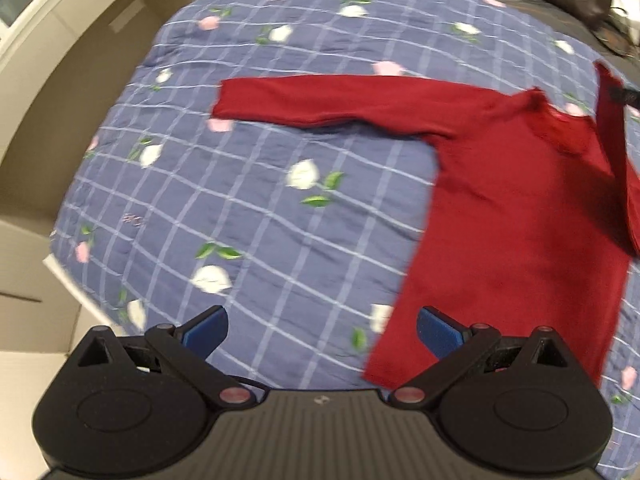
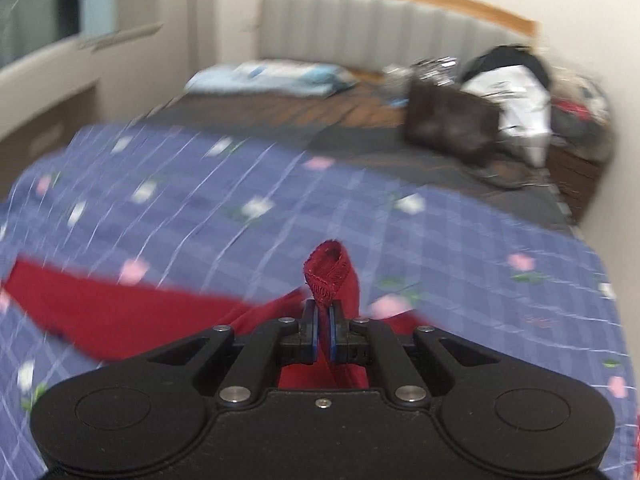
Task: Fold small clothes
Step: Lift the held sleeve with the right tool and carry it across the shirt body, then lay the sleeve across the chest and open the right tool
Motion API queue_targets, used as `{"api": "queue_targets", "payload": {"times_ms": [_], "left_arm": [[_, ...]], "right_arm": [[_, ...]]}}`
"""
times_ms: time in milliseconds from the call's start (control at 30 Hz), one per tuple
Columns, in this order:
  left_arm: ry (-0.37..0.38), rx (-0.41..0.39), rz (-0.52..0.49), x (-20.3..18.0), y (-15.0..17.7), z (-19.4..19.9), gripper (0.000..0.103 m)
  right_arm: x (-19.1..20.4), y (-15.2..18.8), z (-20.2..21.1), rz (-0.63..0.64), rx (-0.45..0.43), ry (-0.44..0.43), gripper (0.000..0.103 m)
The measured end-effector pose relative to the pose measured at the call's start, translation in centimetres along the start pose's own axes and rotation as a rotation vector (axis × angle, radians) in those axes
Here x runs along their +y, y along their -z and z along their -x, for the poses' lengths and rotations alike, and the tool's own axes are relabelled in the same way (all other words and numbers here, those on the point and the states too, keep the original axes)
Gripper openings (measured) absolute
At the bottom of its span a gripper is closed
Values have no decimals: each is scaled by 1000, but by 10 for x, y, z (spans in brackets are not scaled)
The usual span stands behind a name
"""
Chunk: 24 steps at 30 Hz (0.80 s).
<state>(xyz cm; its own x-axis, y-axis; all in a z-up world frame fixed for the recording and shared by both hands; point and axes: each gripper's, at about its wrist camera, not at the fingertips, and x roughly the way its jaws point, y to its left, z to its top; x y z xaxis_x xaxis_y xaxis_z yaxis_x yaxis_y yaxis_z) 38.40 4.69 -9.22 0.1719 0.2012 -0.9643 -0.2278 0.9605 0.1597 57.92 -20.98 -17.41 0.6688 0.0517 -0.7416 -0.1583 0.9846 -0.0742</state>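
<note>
Garment: a small dark red long-sleeved top (image 1: 516, 216) lies on a blue checked quilt (image 1: 256, 216) with white and pink flowers, spread over a bed.
Body of the top: flat on the quilt, its hem toward the left wrist camera, its neck end away from it.
Left sleeve: stretched out flat and straight across the quilt, cuff pointing away from the body.
Right sleeve: lifted off the quilt; in the left wrist view it rises as a red strip at the far right edge.
Left gripper (image 1: 322, 330): its blue-padded fingers (image 1: 206, 334) are spread wide and hold nothing; it hovers above the quilt.
Top relative to the left fingers: the hem corner lies just beside and partly behind the right-hand finger; the open gap between the fingers shows only quilt.
Right gripper (image 2: 324, 338): fingers pressed together, pinching the cuff end of the raised sleeve; a short stitched loop of red cloth stands up past the fingertips, and more red cloth hangs below them.
Background: a grey padded headboard (image 2: 376, 26), a pale blue pillow (image 2: 272, 76), a dark brown bag (image 2: 448, 120) farther up the bed; much of this view is blurred.
</note>
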Motion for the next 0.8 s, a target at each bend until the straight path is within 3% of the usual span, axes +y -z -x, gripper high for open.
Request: {"api": "queue_targets", "payload": {"times_ms": [200, 267, 300, 400, 533, 733, 800], "left_arm": [[-70, 17, 19, 28, -5, -11, 103], [-75, 25, 15, 29, -8, -16, 103], [-72, 25, 11, 27, -10, -16, 103], [-45, 14, -19, 14, -15, -17, 103], [-5, 1, -70, -15, -19, -19, 103], [30, -47, -171, -72, -32, -33, 103], [29, -63, -198, -92, -40, -43, 103]], "right_arm": [[61, 48, -44, 47, 138, -61, 6], [66, 63, -47, 28, 175, -80, 11], [66, 69, -46, 8, 189, -96, 18], [52, 80, -29, -50, 176, -121, 36], [18, 99, 5, -130, 160, -79, 58], [-57, 158, 54, -246, 204, 99, 77], [-86, 178, 65, -276, 233, 178, 78]]}}
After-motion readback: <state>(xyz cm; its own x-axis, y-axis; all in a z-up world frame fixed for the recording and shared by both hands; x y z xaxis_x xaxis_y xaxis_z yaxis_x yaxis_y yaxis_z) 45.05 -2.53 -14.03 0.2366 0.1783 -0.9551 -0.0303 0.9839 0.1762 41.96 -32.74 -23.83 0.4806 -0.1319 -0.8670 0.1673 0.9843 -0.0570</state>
